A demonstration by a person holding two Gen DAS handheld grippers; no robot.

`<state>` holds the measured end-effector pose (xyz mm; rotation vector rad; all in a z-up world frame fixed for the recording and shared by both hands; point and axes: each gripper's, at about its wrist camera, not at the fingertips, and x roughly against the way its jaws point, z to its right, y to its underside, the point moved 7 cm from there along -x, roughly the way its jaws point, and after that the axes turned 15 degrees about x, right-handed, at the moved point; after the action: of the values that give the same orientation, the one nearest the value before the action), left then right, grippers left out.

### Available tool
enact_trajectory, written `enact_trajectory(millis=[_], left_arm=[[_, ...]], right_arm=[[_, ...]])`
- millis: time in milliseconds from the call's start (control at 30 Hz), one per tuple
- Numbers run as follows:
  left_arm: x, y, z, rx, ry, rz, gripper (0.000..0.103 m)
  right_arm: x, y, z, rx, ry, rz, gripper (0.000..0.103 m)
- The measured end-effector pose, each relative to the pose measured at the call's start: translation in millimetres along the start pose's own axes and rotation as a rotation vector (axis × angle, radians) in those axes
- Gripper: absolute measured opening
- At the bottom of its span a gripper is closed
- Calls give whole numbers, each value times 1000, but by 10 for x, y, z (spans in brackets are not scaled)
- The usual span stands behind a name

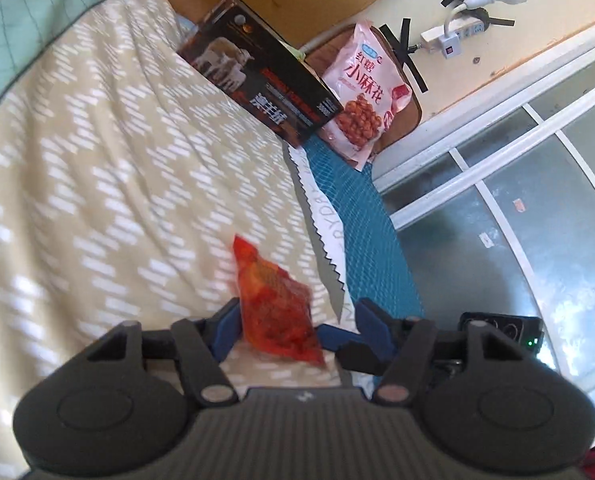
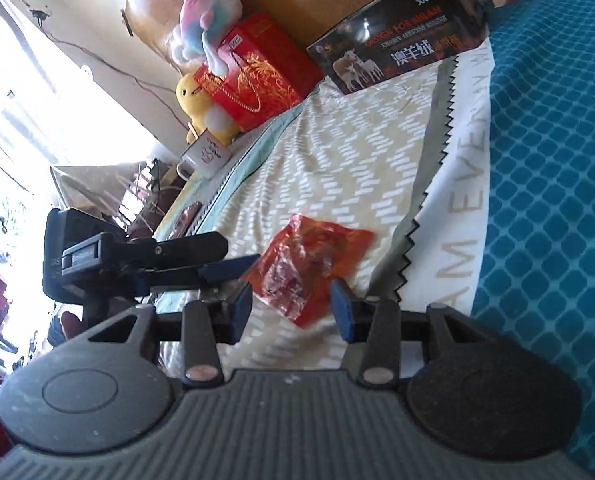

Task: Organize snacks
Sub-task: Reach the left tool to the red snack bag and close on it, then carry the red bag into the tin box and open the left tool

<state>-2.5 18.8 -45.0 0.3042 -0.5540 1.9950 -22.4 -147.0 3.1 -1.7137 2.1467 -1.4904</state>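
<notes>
- Two grippers converge on one small red snack packet point(image 2: 309, 264) lying on the patterned bedspread point(image 1: 97, 168), apparently for collection.
- Dark box point(image 1: 257, 80), at twelve o'clock from the packet, stands at the bed's head; pink snack bag point(image 1: 361, 92) leans just beside it.
- Left gripper point(image 1: 297, 320): jaws part-spread around the packet; one pad appears to touch it.
- Right gripper point(image 2: 293, 304): jaws part-spread, packet's corner between them, not pinched.

L gripper point(image 1: 297, 326) fingers apart; R gripper point(image 2: 293, 306) same
</notes>
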Motion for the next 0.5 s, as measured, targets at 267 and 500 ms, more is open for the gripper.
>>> enact_trajectory(millis=[267,500], left_arm=[[-94,-93,-222,138,4,-2,11],[146,-292,-108,189,135,26,10]], right_arm=[[-72,-76,82,-8,28,56,46],[-94,-95,-61,93,19,51,75]])
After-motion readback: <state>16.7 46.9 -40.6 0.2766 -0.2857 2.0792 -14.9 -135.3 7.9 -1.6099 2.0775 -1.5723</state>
